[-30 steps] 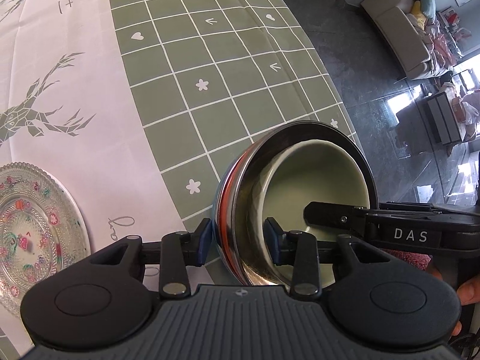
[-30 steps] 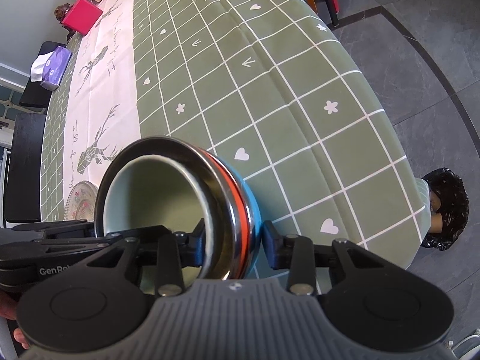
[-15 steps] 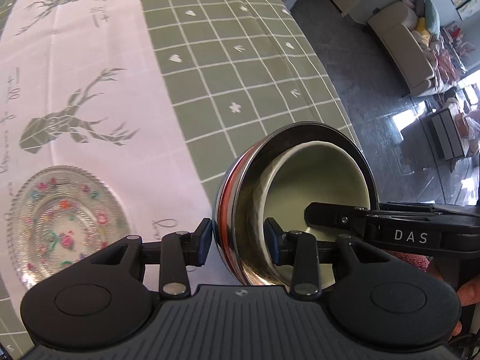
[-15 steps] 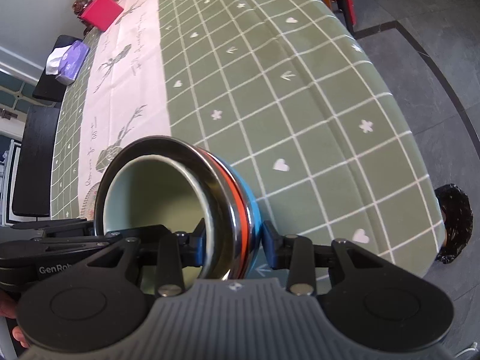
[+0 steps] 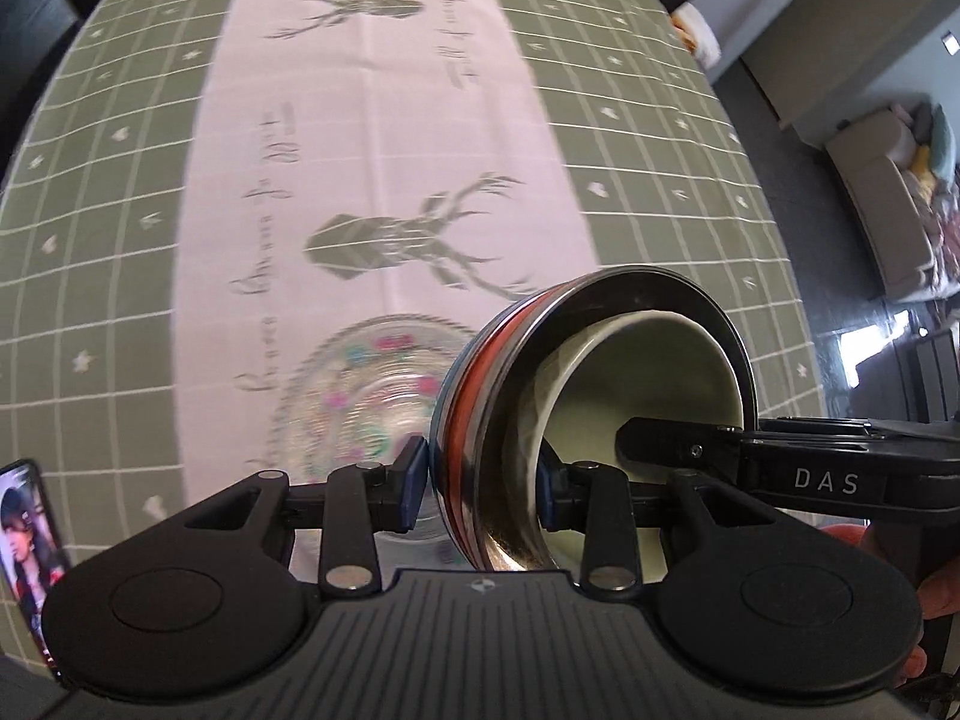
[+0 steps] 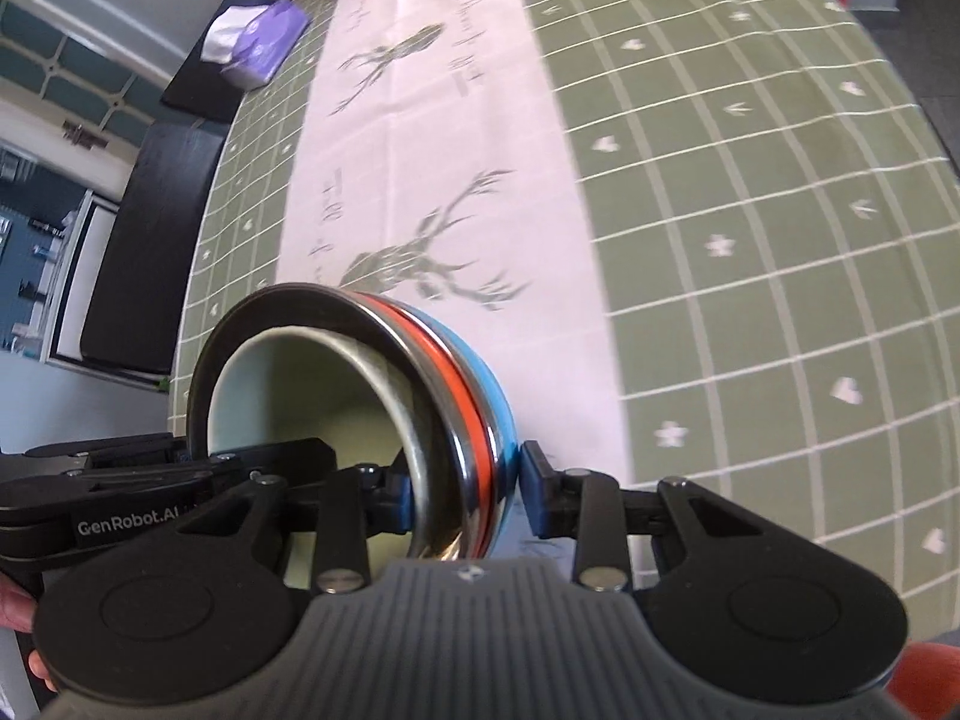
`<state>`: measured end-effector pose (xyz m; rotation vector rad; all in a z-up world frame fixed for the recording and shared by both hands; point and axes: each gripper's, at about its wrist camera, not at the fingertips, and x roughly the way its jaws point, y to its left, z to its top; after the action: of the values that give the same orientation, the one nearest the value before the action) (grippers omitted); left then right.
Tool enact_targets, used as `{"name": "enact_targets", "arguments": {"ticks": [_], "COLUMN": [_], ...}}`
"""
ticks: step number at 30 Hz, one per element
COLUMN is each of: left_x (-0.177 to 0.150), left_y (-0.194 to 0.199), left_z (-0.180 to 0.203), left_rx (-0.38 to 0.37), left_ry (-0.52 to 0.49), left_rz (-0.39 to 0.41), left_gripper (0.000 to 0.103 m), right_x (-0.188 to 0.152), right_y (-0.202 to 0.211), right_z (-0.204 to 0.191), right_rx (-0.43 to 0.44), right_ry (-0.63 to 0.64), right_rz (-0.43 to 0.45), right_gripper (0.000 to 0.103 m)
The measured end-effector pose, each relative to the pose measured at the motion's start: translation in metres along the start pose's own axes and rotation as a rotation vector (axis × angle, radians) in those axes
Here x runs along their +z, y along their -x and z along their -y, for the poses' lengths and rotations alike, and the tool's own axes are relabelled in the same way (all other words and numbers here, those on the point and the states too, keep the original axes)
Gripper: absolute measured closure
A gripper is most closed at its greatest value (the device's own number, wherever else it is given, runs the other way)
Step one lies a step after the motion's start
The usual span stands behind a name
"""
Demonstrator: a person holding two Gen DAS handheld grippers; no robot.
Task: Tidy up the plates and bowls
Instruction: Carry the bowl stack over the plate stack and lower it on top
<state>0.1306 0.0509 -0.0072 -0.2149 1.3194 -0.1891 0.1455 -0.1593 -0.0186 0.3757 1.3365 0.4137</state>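
1. The stack of bowls [image 5: 594,414] is up in the air above the table [image 5: 120,192]. It hangs between the two grippers and is tipped a bit.
2. The stack has a shiny metal bowl on the outside, a pale green bowl [image 5: 648,384] nested inside, and orange and blue rings around it.
3. The left gripper [image 5: 480,483] pinches the rim at about 7 o'clock on the stack in its own view. One pad is outside the wall and one is inside. Its jaws are squeezing in tighter on the rim.
4. The right gripper [image 6: 465,483] does the same on the other side, at about 5 o'clock in its own view. Its jaws are squeezing in tighter too.
5. The stack is probably heavy for one gripper. Two holds on opposite sides are a good idea.
6. The metal looks smooth and could slip. The inner bowl looks like it could chip or break, and it may slide out if the stack tips more.
7. The glass plate [image 5: 360,396] sits on the table at about 9 o'clock from the stack in the left view. It looks easy to break, so the stack should come down softly.
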Motion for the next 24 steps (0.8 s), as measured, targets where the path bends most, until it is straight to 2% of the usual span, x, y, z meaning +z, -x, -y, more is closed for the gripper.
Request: {"name": "enact_targets", "arguments": {"ticks": [6,11,24], "left_x": [-0.005,-0.009,-0.005], "left_y": [0.006,0.0,-0.01], "left_z": [-0.036,-0.052,-0.059], "left_rx": [0.011,-0.005,-0.02], "left_ry": [0.059,0.094,0.121], "left_rz": [-0.002,-0.04,-0.063], "left_gripper": [0.064,0.064,0.064], "right_x": [0.005,0.009,0.018], "right_y": [-0.026,-0.038,-0.051], "right_z": [-0.036,-0.046,-0.049], "right_rx": [0.005,-0.017,-0.052], "right_ry": [0.05,0.073,0.083], "right_rz": [-0.054,-0.099,-0.136], "right_gripper": [0.071,0.071,0.071]}}
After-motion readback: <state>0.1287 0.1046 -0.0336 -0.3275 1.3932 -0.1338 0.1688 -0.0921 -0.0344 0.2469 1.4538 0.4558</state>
